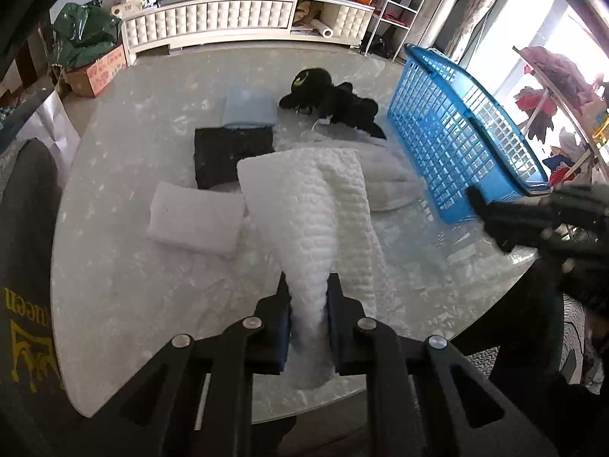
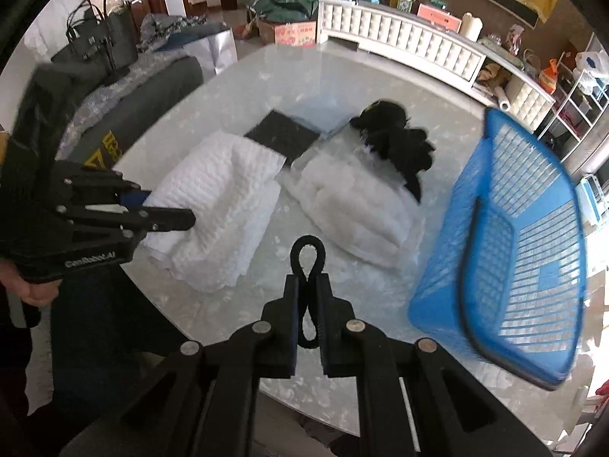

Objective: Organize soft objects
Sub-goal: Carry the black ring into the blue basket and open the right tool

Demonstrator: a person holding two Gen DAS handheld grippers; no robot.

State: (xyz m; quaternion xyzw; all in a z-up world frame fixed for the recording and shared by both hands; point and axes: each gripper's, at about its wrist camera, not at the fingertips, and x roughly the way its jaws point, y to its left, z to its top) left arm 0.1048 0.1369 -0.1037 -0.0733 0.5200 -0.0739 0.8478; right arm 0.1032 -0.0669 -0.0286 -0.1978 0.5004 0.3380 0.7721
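Observation:
My left gripper (image 1: 307, 285) is shut on a bunched corner of a white waffle towel (image 1: 316, 205), which rises from the table toward the pads. The right wrist view shows that towel (image 2: 220, 205) with the left gripper (image 2: 167, 209) at its near-left edge. My right gripper (image 2: 307, 278) is shut on a thin black loop (image 2: 307, 251) that sticks out past the fingertips. I cannot tell what the loop is tied to. The blue plastic basket (image 2: 533, 247) stands tilted at the right, blurred. In the left wrist view the right gripper (image 1: 479, 202) is at the basket's (image 1: 456, 133) near corner.
On the round marble table (image 1: 133, 266) lie a small folded white towel (image 1: 196, 221), a black folded cloth (image 1: 228, 152), a pale blue cloth (image 1: 249, 108), a black plush toy (image 1: 327, 95) and a fluffy white blanket (image 1: 384, 175). A white cabinet (image 1: 228, 19) stands behind.

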